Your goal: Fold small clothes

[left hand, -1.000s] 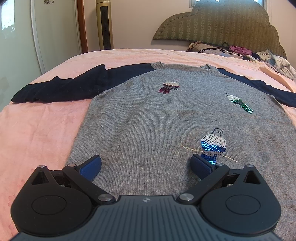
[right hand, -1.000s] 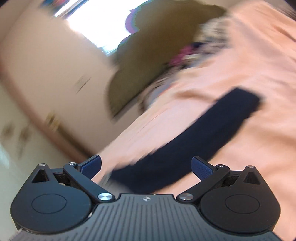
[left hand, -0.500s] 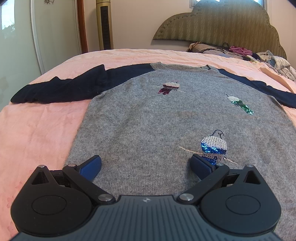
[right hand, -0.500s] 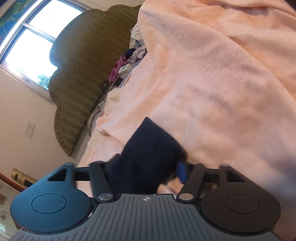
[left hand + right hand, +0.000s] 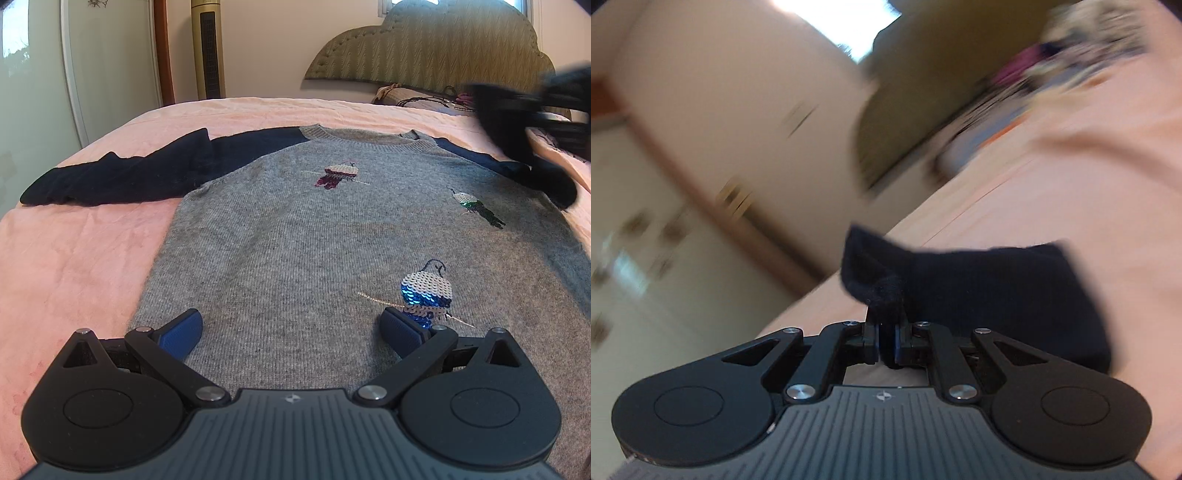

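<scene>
Right hand-held gripper (image 5: 885, 341), jaws just closing, pinches the sweater's (image 5: 295, 236) navy sleeve (image 5: 997, 291) (view blurred); left hand-held gripper (image 5: 291, 330) spread above the hem.

Sweater (image 5: 280, 236): grey knit body, navy sleeves (image 5: 122, 173); three sequin birds, one maroon and cream (image 5: 338, 174), one green and white (image 5: 476, 205), one blue and silver (image 5: 426, 291). Bedspread (image 5: 74, 258): pale pink. Headboard (image 5: 436, 48): olive, zigzag weave. Finger pads (image 5: 181, 332): blue.

Change noted: my right gripper (image 5: 885, 341) has just been closing and is now clamped on the navy sleeve cuff (image 5: 960, 280); sleeve lifted off the bed, now blurred at my left view's right edge.
</scene>
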Tool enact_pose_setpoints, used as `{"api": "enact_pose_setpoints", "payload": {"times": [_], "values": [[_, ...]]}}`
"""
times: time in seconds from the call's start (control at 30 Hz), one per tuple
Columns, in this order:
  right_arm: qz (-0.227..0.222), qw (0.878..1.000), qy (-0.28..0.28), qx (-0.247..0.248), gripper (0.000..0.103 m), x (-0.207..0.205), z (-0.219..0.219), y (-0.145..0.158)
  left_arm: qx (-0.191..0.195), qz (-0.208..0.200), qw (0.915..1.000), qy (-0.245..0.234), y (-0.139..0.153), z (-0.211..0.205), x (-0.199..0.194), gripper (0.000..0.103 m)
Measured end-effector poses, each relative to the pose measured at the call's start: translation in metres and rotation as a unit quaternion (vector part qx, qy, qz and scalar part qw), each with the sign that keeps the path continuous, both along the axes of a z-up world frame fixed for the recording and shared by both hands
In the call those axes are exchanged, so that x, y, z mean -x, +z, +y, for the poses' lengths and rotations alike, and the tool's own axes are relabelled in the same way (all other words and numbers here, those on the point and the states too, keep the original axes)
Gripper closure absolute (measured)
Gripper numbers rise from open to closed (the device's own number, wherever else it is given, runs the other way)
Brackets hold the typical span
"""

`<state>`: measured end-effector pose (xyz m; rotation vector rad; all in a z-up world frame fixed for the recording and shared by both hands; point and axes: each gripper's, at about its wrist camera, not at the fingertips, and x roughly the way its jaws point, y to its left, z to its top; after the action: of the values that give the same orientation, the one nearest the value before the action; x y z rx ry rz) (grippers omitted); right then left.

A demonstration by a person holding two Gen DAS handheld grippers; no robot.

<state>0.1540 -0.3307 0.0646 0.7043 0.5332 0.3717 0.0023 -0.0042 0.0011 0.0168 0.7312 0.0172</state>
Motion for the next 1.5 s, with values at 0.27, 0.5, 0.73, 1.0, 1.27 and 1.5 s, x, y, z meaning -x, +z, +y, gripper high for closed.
{"api": "enact_pose_setpoints", "payload": {"times": [0.27,0.5,0.73,1.0,1.27,1.5], "values": [[0.057,0.996,0.051,0.05,0.052,-0.005,0.116,-0.05,0.004,-0.001,1.0,-0.003,-0.001,0.0,0.0,0.0],[0.013,0.998,0.037,0.041,0.046,0.065,0.064,-0.049,0.063,0.002,0.9977,-0.026,0.018,0.009,-0.007,0.0],[-0.005,0.999,0.019,-0.039,0.029,0.081,0.03,-0.075,0.348,-0.004,0.9306,-0.112,0.049,0.011,-0.094,0.0],[-0.01,0.997,0.029,-0.07,0.027,0.081,0.025,-0.082,0.278,0.054,0.9561,-0.073,0.002,-0.035,-0.174,0.032],[-0.014,0.995,0.034,-0.088,0.025,0.08,0.024,-0.084,0.191,0.012,0.978,-0.083,0.039,-0.035,-0.172,0.097],[-0.015,0.996,0.037,-0.081,0.023,0.08,0.028,-0.083,0.111,0.055,0.9922,-0.018,0.016,0.031,-0.184,0.097]]}}
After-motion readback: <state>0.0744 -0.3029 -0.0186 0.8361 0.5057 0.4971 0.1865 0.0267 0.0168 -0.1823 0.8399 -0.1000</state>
